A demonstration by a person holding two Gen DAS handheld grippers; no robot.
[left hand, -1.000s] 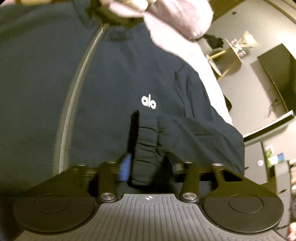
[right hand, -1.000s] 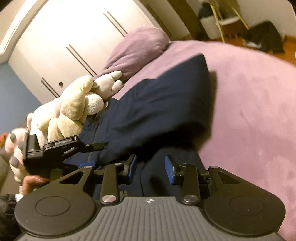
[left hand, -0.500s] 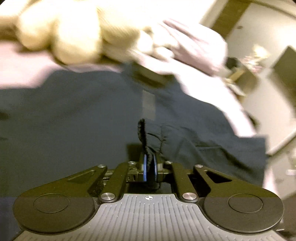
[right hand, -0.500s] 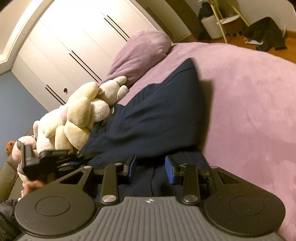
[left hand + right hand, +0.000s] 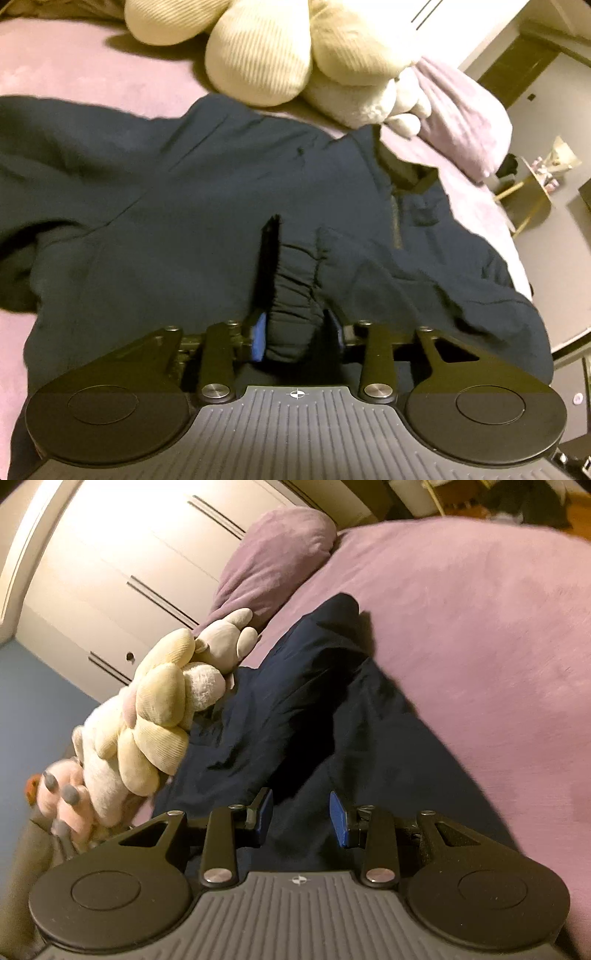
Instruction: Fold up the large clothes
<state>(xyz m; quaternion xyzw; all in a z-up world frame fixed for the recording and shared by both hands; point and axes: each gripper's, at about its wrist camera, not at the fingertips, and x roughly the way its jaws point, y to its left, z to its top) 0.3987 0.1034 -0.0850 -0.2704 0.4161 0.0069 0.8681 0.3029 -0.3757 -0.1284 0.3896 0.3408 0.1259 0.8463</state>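
A dark navy zip jacket [image 5: 192, 206] lies spread on a purple bed [image 5: 66, 70]. Its ribbed sleeve cuff [image 5: 291, 310] sits between the fingers of my left gripper [image 5: 295, 338], whose jaws stand parted around the cuff without pinching it. The sleeve lies across the jacket's body. In the right wrist view the same jacket [image 5: 303, 701] lies rumpled on the bed [image 5: 480, 635]. My right gripper [image 5: 301, 818] is open and empty, just above the jacket's fabric.
A cream plush toy [image 5: 280, 48] lies at the jacket's far edge, also in the right wrist view [image 5: 155, 716]. A purple pillow [image 5: 273, 554] lies behind it, before white wardrobe doors [image 5: 122, 554]. A hand with grey nails [image 5: 62, 797] is at left. Floor and furniture [image 5: 535, 184] lie beyond the bed's right edge.
My left gripper, shut on the cuff half a second ago, has opened around it and carried the sleeve over the jacket's body. My right gripper stayed open and shifted over the jacket.
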